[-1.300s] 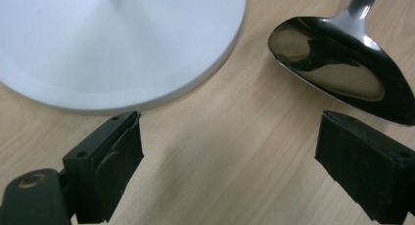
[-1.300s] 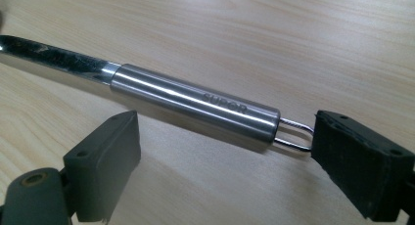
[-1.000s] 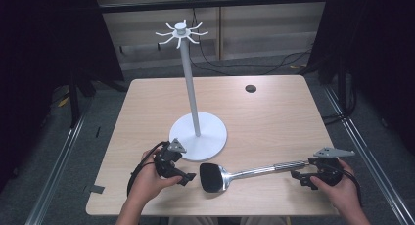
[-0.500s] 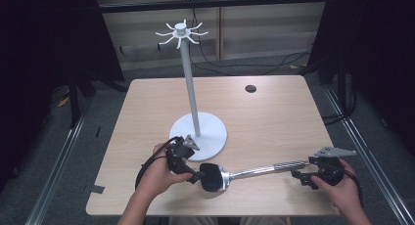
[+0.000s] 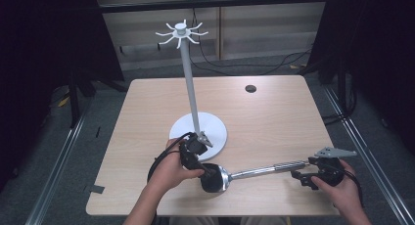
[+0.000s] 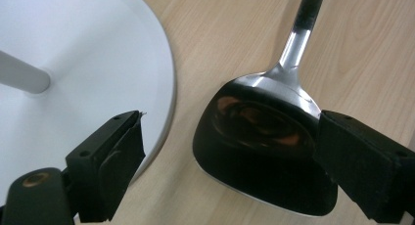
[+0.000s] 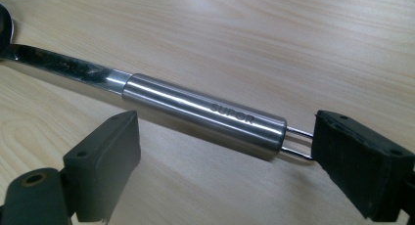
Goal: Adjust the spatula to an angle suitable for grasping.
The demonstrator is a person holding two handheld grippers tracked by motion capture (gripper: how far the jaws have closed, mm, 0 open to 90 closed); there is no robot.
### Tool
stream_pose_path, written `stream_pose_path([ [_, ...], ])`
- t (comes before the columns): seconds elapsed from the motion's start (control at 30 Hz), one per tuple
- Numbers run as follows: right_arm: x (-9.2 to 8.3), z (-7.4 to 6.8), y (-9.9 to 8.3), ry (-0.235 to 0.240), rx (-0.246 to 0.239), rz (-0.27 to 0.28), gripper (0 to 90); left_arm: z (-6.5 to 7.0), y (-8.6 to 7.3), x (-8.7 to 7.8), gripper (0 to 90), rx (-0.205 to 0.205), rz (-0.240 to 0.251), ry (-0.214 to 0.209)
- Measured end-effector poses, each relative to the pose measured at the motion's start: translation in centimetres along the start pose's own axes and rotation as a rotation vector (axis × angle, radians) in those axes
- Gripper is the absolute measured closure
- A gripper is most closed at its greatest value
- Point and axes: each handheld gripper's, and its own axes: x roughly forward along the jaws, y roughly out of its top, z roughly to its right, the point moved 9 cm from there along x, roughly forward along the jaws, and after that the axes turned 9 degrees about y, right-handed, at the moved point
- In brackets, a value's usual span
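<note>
Black spoon head (image 6: 264, 151) is partly hidden by the left gripper (image 6: 230, 161) (jaws apart); right gripper (image 7: 225, 171) jaws apart by the handle (image 7: 205, 115).

High view: fixed above my side of the surface (image 5: 274, 112), facing forward and down; my forearms enter from the bottom edge, and the whole top with the floor around it is in frame.

Left gripper view: rides on my left tool (image 6: 230, 171), looking steeply down along its two black jaws, very near the wood. It takes in the rim of the white stand base (image 6: 88, 49) and the dark ladle bowl (image 6: 259, 146).

Right gripper view: rides on my right tool (image 7: 225, 171), close to the surface, looking down across the steel handle (image 7: 205, 112).

Shared: all three views cover the ladle; the high view and left gripper view share the stand base.
</note>
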Motion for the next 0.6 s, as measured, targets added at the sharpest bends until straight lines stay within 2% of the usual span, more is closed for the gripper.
stream_pose_path([
  [0.13, 0.1, -0.1, 0.0, 0.005, 0.002, -0.004, 10.9, 0.2, 0.3, 0.5, 11.2, 0.021, -0.014, -0.008],
  [0.23, 0.1, -0.1, 0.0, 0.006, 0.008, -0.003, 10.9, 0.6, 0.6, 0.9, 11.7, 0.016, -0.016, -0.014],
  [0.27, 0.2, -0.1, 0.1, 0.006, 0.004, -0.002, 10.9, 0.7, 0.8, 1.2, 11.7, 0.028, -0.022, -0.018],
  [0.43, 0.2, -0.1, 0.0, 0.006, 0.004, -0.005, 10.9, 1.1, 1.2, 1.7, 11.9, 0.036, -0.022, -0.022],
  [0.47, 0.2, 0.0, 0.0, 0.006, 0.003, -0.005, 10.9, 1.1, 1.2, 1.8, 12.1, 0.05, -0.032, -0.023],
  [0.6, 0.1, 0.0, 0.0, 0.006, 0.005, -0.003, 10.9, 1.5, 1.6, 2.4, 12.7, 0.047, -0.033, -0.03],
])
